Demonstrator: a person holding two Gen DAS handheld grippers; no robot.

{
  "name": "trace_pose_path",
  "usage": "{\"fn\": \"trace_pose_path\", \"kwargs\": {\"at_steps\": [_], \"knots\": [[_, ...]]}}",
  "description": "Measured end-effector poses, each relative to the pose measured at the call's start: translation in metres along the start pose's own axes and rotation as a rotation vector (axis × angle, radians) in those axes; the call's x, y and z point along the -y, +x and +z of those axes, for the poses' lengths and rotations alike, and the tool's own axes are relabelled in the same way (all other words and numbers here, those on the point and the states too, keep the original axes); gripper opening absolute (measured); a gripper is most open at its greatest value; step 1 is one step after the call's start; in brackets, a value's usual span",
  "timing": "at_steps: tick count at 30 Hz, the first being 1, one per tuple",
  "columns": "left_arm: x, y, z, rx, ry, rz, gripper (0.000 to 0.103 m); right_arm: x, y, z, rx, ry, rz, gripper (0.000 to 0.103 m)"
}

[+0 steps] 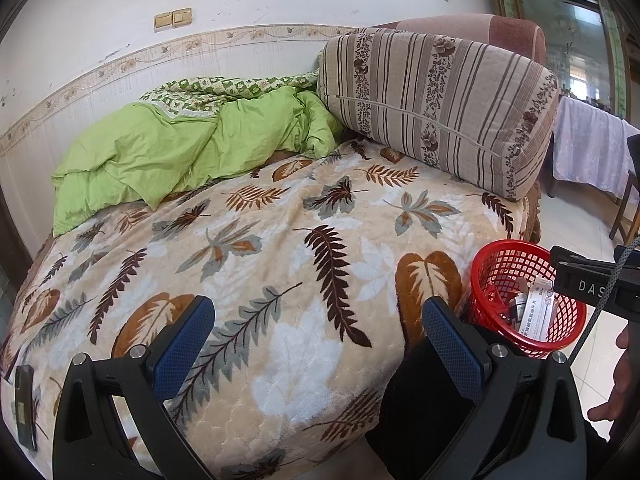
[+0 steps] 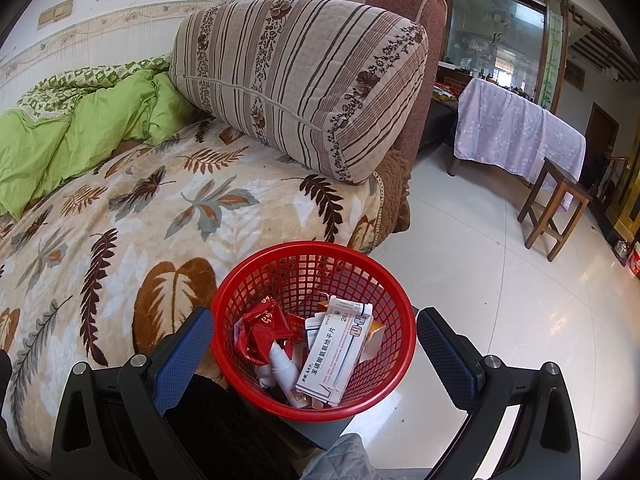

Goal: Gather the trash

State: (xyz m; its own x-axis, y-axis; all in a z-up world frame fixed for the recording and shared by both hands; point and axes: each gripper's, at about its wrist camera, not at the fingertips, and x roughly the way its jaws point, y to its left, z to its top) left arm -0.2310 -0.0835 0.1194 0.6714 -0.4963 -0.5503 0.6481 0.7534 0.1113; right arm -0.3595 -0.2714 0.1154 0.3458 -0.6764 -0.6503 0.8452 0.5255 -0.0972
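Note:
A red mesh basket (image 2: 256,280) stands beside the bed's edge and holds trash: a white medicine box (image 2: 338,350), red wrappers (image 2: 264,328) and a small white bottle (image 2: 282,368). My right gripper (image 2: 314,344) is open and empty, fingers spread on either side of the basket, just above it. My left gripper (image 1: 318,340) is open and empty, over the leaf-patterned blanket (image 1: 280,240). The basket (image 1: 500,256) also shows at the right of the left wrist view, with the right gripper's body (image 1: 592,284) over it.
A green quilt (image 1: 168,152) lies bunched at the back of the bed. A striped cushion (image 1: 436,100) leans on the headboard. A dark phone-like object (image 1: 24,412) lies at the blanket's left edge. A wooden stool (image 2: 556,204) and a cloth-covered table (image 2: 516,128) stand on the tiled floor.

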Motion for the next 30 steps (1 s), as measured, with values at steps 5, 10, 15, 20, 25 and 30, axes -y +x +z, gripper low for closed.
{"fn": "trace_pose_path", "kwargs": {"at_steps": [5,10,15,20,25,30], "knots": [[0.000,0.001,0.000,-0.006,-0.010,-0.004,0.103,-0.004,0.003,-0.003,-0.007,-0.013,0.010,0.102],[0.000,0.006,0.003,-0.017,-0.025,0.001,0.103,-0.011,0.007,-0.001,-0.016,-0.038,0.032,0.102],[-0.002,0.007,0.003,-0.019,-0.029,-0.005,0.103,-0.014,0.010,0.001,-0.022,-0.046,0.035,0.102],[-0.001,0.014,0.003,-0.028,-0.035,-0.021,0.103,-0.013,0.014,0.001,-0.039,-0.045,0.021,0.102],[0.001,0.017,0.003,-0.030,-0.041,-0.031,0.103,-0.017,0.018,0.005,-0.040,-0.058,0.016,0.102],[-0.003,0.020,0.002,-0.037,-0.064,-0.032,0.103,-0.031,0.019,0.014,-0.033,-0.088,0.053,0.102]]}}
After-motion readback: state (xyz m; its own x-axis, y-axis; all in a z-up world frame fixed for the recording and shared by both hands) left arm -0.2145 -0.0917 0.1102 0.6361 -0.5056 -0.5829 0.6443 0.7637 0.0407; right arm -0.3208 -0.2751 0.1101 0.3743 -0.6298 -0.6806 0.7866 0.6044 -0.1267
